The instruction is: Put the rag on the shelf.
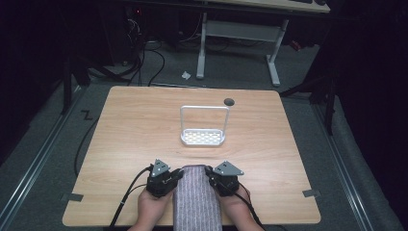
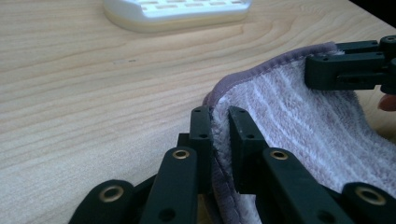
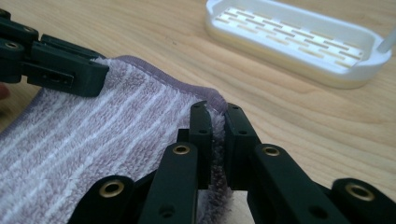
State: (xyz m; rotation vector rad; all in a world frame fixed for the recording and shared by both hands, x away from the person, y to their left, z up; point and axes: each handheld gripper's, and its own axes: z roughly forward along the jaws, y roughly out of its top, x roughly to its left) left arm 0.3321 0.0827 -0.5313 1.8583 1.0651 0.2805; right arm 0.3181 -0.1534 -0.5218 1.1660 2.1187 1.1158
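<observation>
High view: wooden table (image 1: pixel 144 134) lit against a dark room; near its middle, white slotted tray (image 1: pixel 203 138) with a tall wire handle (image 1: pixel 204 108) standing upright over it; small dark round spot (image 1: pixel 229 101) on the tabletop just behind the handle's right corner; at the near edge, striped lilac towel (image 1: pixel 197 199) laid lengthwise, running off the bottom edge of the picture, well apart from the tray; left gripper (image 1: pixel 179 174) at the towel's far left corner, held by left hand (image 1: pixel 153 207); right gripper (image 1: pixel 210 174) at the far right corner, held by right hand (image 1: pixel 235 208); grey three-cornered plate on top of each; black cables trailing back toward the bottom edge; grey tape patches (image 1: pixel 72 197) on the table's near corners.

Left gripper view: jaws nearly pressed together, pinching the towel's hemmed edge (image 2: pixel 219 154) between them; fabric lifted slightly off the wood at that corner; other gripper (image 2: pixel 350 70) clamped on the far corner at upper right; tray base (image 2: pixel 177 14) at the top, apart from the cloth.

Right gripper view: jaws closed likewise on the towel's rim (image 3: pixel 217 140), cloth squeezed in the narrow gap; towel spreading away to the left with pale stripes; other gripper (image 3: pixel 56 67) biting the opposite corner at upper left; tray (image 3: pixel 299 46) beyond, on bare wood.
</observation>
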